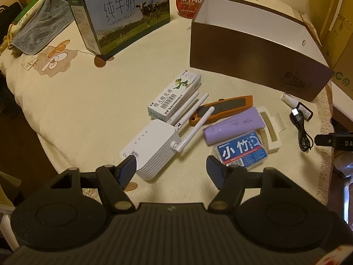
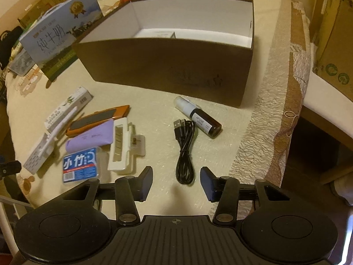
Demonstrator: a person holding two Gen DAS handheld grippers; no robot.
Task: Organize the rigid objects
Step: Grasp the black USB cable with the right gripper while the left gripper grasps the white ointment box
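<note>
A brown open box (image 1: 253, 50) with a white inside stands at the back right; in the right wrist view (image 2: 167, 66) a small item lies in it. In front lie a white router with antennas (image 1: 154, 148), a white medicine carton (image 1: 174, 95), an orange utility knife (image 1: 222, 109), a purple tube (image 1: 231, 124), a blue floss case (image 1: 241, 152), a white plastic holder (image 2: 121, 148), a black USB cable (image 2: 185, 152) and a dark spray bottle (image 2: 198, 117). My left gripper (image 1: 171, 169) is open above the router's near end. My right gripper (image 2: 176, 182) is open just before the cable.
A milk carton box (image 1: 123, 17) stands at the back left, a red food package (image 1: 189, 2) behind the brown box. A grey bag (image 1: 37, 31) lies far left. The table edge (image 2: 275, 132) drops off at the right, with cardboard boxes (image 2: 335, 44) beyond.
</note>
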